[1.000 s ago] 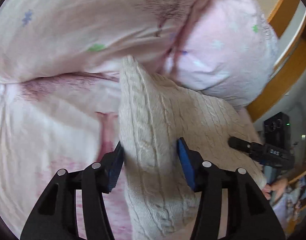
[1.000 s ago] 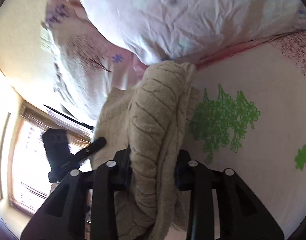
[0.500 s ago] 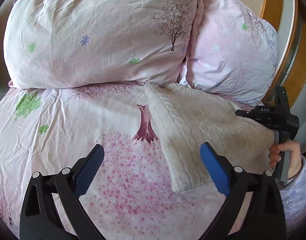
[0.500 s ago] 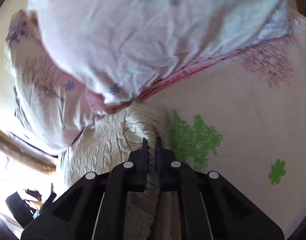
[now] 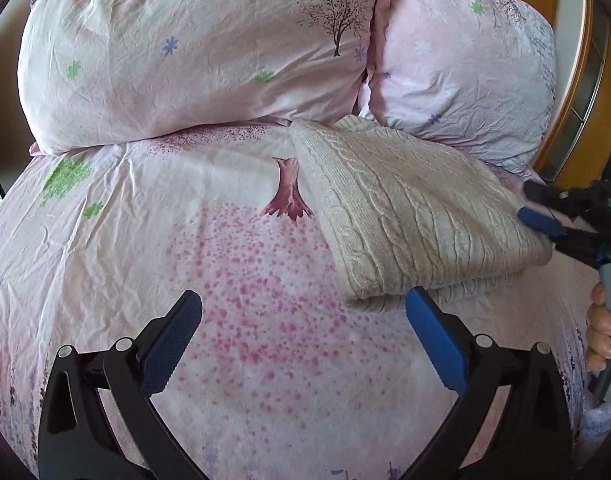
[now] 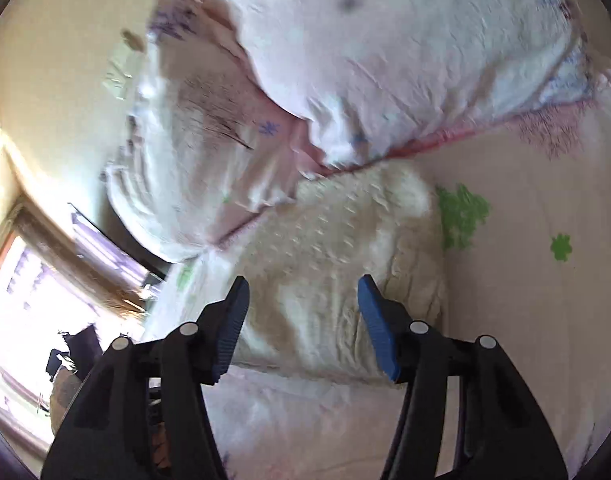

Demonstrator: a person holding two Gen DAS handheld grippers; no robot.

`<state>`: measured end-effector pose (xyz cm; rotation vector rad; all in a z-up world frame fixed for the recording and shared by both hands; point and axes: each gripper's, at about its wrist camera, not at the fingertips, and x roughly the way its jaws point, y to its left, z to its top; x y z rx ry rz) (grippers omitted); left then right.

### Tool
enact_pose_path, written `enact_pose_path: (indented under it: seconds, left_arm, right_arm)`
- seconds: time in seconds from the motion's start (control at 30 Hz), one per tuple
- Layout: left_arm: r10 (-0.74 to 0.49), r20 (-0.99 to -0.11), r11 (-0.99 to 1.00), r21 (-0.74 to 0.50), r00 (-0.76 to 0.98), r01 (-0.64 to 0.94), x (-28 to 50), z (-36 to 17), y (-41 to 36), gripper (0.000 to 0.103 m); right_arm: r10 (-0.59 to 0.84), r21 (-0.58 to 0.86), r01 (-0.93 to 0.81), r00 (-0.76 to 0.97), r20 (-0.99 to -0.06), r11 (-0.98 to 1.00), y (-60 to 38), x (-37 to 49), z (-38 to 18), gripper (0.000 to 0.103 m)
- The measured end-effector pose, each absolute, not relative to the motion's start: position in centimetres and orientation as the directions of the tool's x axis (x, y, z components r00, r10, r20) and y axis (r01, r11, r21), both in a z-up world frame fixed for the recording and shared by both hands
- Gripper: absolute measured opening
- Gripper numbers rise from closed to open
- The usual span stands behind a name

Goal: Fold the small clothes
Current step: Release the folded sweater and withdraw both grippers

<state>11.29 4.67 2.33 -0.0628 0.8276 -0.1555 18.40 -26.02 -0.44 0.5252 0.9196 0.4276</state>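
Across the bed, a pink duvet (image 5: 153,240) printed with trees, pink dots and green flowers fills most of both views. Two plump pillows in the same print lean at its head: the larger pillow (image 5: 193,52) to the left in the left wrist view, the smaller pillow (image 5: 461,72) beside it, the two touching. Folded into a thick rectangle, the cream cable-knit sweater (image 5: 409,208) lies flat on the duvet, its far end tucked against the base of the pillows. Nearest the camera, the left gripper (image 5: 303,340) hovers over the duvet with its jaws spread wide and holding nothing, its right blue pad just beside the sweater's near corner. At the sweater's right edge sits the right gripper (image 5: 545,216), a person's fingers (image 5: 603,336) curled on its handle; its own blurred view shows the jaws parted and empty, poised over the sweater (image 6: 345,264).
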Motion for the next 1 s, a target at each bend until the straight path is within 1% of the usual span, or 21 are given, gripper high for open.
enact_pose_path:
  seconds: [0.03, 0.07, 0.1, 0.13, 0.17, 0.2, 0.23, 0.27, 0.33, 0.4, 0.5, 0.57, 0.67, 0.73, 0.8, 0.9, 1.0]
  left_arm:
    - [-0.156, -0.744, 0.988, -0.111, 0.65, 0.11, 11.4, 2.1, 4.4, 0.102]
    - [-0.15, -0.759, 0.989, -0.103, 0.634, 0.11, 11.6, 1.8, 4.2, 0.102]
    - [-0.142, -0.771, 0.989, -0.095, 0.621, 0.109, 11.7, 1.5, 3.9, 0.102]
    - [-0.134, -0.777, 0.99, -0.087, 0.615, 0.107, 11.7, 1.3, 3.7, 0.102]
    - [-0.132, -0.778, 0.991, -0.084, 0.614, 0.107, 11.6, 1.1, 3.6, 0.102]
    - [-0.131, -0.778, 0.991, -0.081, 0.614, 0.109, 11.6, 0.9, 3.4, 0.102]
    - [-0.125, -0.78, 0.991, -0.075, 0.614, 0.106, 11.6, 0.8, 3.2, 0.102]
    - [-0.112, -0.783, 0.993, -0.064, 0.612, 0.1, 11.6, 0.6, 3.0, 0.102]
    - [-0.105, -0.789, 0.994, -0.058, 0.606, 0.096, 11.4, 0.2, 2.8, 0.102]
    - [-0.128, -0.796, 0.991, -0.089, 0.592, 0.095, 11.4, -0.1, 2.7, 0.102]
    - [-0.127, -0.815, 0.992, -0.103, 0.566, 0.073, 11.4, -0.9, 2.7, 0.102]
    - [-0.1, -0.809, 0.994, -0.06, 0.579, 0.088, 11.1, -1.1, 2.3, 0.102]
    - [-0.069, -0.818, 0.994, -0.008, 0.571, 0.109, 10.9, -1.4, 1.6, 0.102]
    - [-0.056, -0.822, 0.993, 0.011, 0.567, 0.114, 11.1, -1.5, 1.5, 0.102]
    - [-0.051, -0.82, 0.994, 0.014, 0.57, 0.109, 11.1, -1.5, 1.5, 0.102]
    - [-0.048, -0.819, 0.994, 0.018, 0.572, 0.109, 11.1, -1.5, 1.4, 0.102]
    - [-0.049, -0.818, 0.994, 0.017, 0.572, 0.109, 11.1, -1.5, 1.4, 0.102]
  right_arm:
    - [0.558, 0.604, -0.108, 0.537, -0.633, 0.79, -26.5, 18.9, -1.4, 0.054]
    - [0.554, 0.604, -0.12, 0.567, -0.61, 0.788, -26.7, 18.4, -0.9, 0.053]
    - [0.554, 0.597, -0.131, 0.566, -0.61, 0.791, -26.7, 18.0, -0.1, 0.053]
    - [0.554, 0.594, -0.146, 0.581, -0.596, 0.791, -26.8, 17.1, 0.8, 0.056]
    - [0.547, 0.581, -0.169, 0.611, -0.572, 0.796, -27.0, 16.1, 1.7, 0.068]
    - [0.526, 0.553, -0.19, 0.65, -0.548, 0.811, -27.1, 14.5, 2.7, 0.076]
    - [0.491, 0.513, -0.194, 0.684, -0.54, 0.836, -27.2, 13.3, 3.4, 0.095]
    - [0.43, 0.461, -0.17, 0.719, -0.546, 0.871, -27.1, 11.7, 3.8, 0.101]
    - [0.327, 0.354, -0.13, 0.743, -0.584, 0.926, -26.0, 10.1, 3.5, 0.101]
    - [0.246, 0.248, -0.105, 0.718, -0.652, 0.963, -24.9, 9.4, 2.3, 0.101]
    - [0.18, 0.144, -0.108, 0.652, -0.737, 0.984, -23.3, 10.1, 0.0, 0.101]
    - [0.18, 0.133, -0.122, 0.637, -0.75, 0.984, -23.0, 9.7, -1.3, 0.101]
    - [0.172, 0.144, -0.094, 0.594, -0.786, 0.985, -23.3, 9.6, -2.8, 0.101]
    - [0.158, 0.136, -0.083, 0.601, -0.784, 0.987, -23.2, 9.4, -2.9, 0.101]
    - [0.126, 0.103, -0.072, 0.601, -0.79, 0.992, -22.8, 9.3, -3.1, 0.101]
    - [0.049, 0.005, -0.076, 0.588, -0.807, 0.997, -21.4, 9.3, -3.3, 0.101]
    - [0.061, 0.021, -0.074, 0.587, -0.808, 0.997, -21.6, 9.4, -3.3, 0.101]
